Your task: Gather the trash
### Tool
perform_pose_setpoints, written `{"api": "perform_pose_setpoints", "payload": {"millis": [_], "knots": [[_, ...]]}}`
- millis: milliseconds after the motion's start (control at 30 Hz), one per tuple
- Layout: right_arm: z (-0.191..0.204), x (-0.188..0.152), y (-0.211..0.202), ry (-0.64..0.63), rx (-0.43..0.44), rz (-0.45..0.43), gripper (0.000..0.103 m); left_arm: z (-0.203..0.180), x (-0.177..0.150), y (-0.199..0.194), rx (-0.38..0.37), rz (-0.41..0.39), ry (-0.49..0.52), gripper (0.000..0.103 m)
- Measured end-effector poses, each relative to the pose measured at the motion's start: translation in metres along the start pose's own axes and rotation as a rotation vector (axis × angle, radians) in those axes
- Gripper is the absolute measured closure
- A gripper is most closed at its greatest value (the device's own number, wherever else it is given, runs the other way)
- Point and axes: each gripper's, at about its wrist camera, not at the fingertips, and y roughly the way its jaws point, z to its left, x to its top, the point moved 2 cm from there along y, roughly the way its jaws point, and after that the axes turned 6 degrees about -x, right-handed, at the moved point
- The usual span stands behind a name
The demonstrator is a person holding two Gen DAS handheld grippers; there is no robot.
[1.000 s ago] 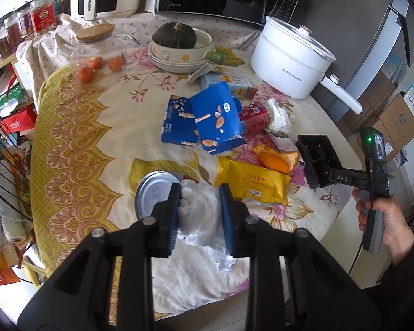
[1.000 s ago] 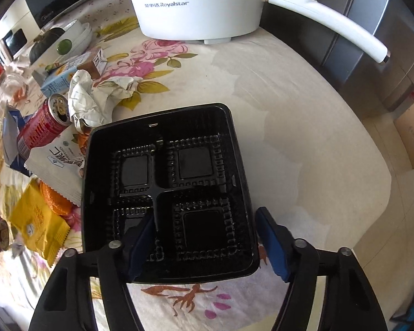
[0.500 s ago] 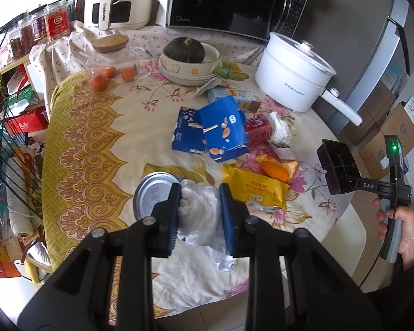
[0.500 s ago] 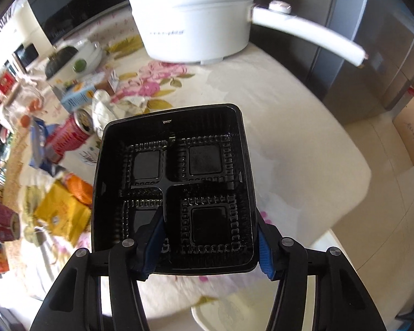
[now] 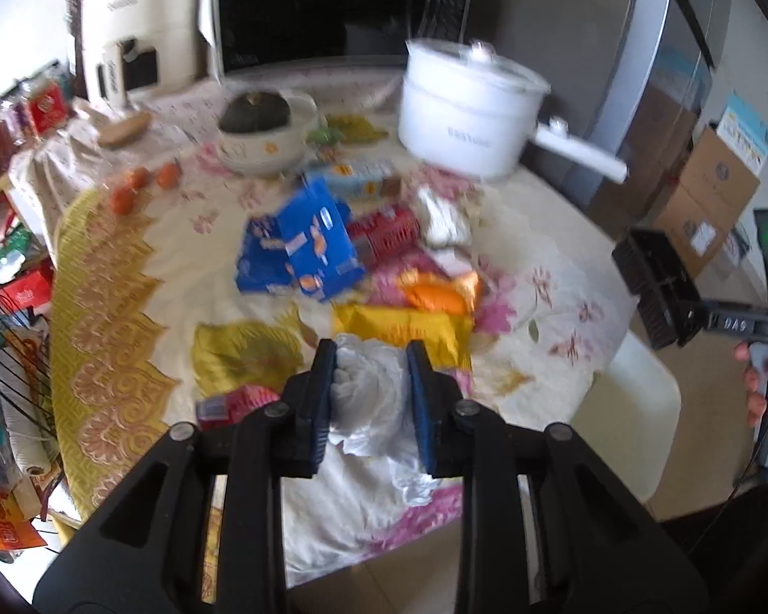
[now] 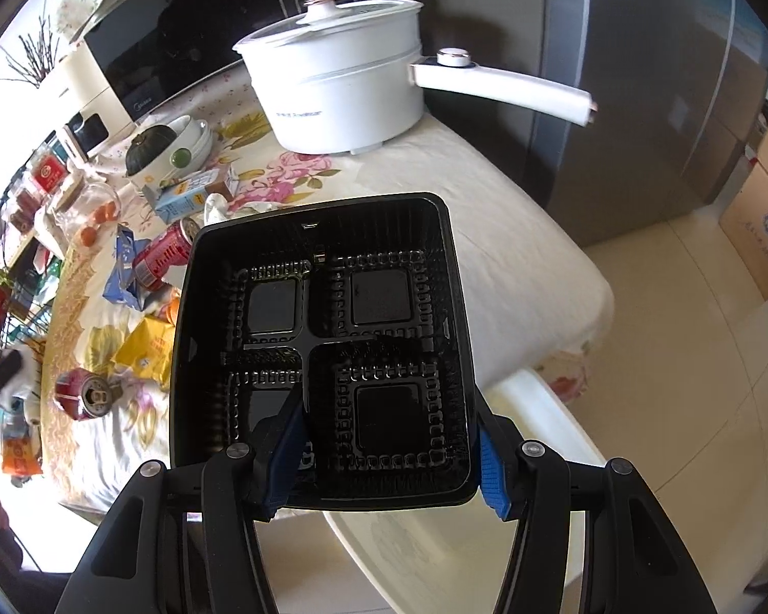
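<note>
Okay, I've got the left gripper [image 5: 368, 389] clamped on a crumpled white bag [image 5: 371, 384], right gripper [image 6: 384, 455] clamped on the black tray [image 6: 322, 337], both off the worktop [image 5: 553, 256]. Cans, wrappers, cartons left.

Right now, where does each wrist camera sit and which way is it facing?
Left wrist: on the left hand-held gripper, facing the cluttered table; its fingers clamp a white plastic bag; the person's right hand shows at right.
Right wrist: on the right hand-held gripper, looking down at its black tray, held beyond the table's edge.
Shared: white pot, red can, tray.
</note>
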Motion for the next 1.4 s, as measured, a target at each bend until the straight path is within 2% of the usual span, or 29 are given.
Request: {"api": "perform_pose_setpoints", "payload": {"millis": [67, 100, 133, 200, 300, 367, 533, 700, 967, 1000, 1033, 1067, 1200, 1400], "knots": [[-0.005, -0.005, -0.002, 0.0, -0.005, 0.005, 0.044, 0.009, -0.002, 0.009, -0.006, 0.061, -0.029, 0.06], [-0.007, -0.006, -0.001, 0.001, -0.007, 0.007, 0.044, 0.016, -0.003, 0.011, -0.006, 0.082, -0.049, 0.05], [-0.009, -0.006, -0.001, 0.002, -0.008, 0.01, 0.044, 0.02, -0.005, 0.013, 0.006, 0.096, -0.063, 0.034], [-0.011, -0.008, -0.001, 0.005, -0.007, 0.014, 0.044, 0.031, -0.01, 0.018, 0.057, 0.127, -0.086, 0.022], [-0.009, -0.006, 0.001, -0.002, -0.008, 0.017, 0.044, 0.048, -0.017, 0.024, 0.121, 0.148, -0.134, 0.02], [-0.004, -0.005, 0.003, -0.011, -0.006, 0.019, 0.044, 0.055, -0.022, 0.031, 0.136, 0.156, -0.156, 0.015], [0.01, -0.005, 0.008, -0.032, 0.005, 0.029, 0.044, 0.074, -0.032, 0.053, 0.167, 0.229, -0.24, 0.009], [0.02, -0.006, 0.013, -0.063, 0.004, 0.039, 0.044, 0.078, -0.036, 0.065, 0.246, 0.255, -0.211, 0.008], [0.022, -0.008, 0.017, -0.071, -0.005, 0.051, 0.044, 0.083, -0.044, 0.081, 0.254, 0.289, -0.224, 0.007], [0.022, -0.008, 0.017, -0.071, -0.004, 0.052, 0.044, 0.082, -0.043, 0.08, 0.247, 0.282, -0.226, 0.01], [0.022, -0.008, 0.017, -0.071, -0.002, 0.052, 0.044, 0.083, -0.041, 0.08, 0.23, 0.275, -0.228, 0.021], [0.022, -0.009, 0.016, -0.071, 0.0, 0.052, 0.044, 0.083, -0.04, 0.078, 0.203, 0.274, -0.233, 0.024], [0.019, -0.01, 0.012, -0.067, 0.008, 0.042, 0.044, 0.081, -0.038, 0.069, 0.145, 0.255, -0.255, 0.024], [0.006, -0.015, 0.002, -0.054, 0.01, 0.03, 0.044, 0.062, -0.025, 0.032, 0.087, 0.14, -0.234, 0.024]]}}
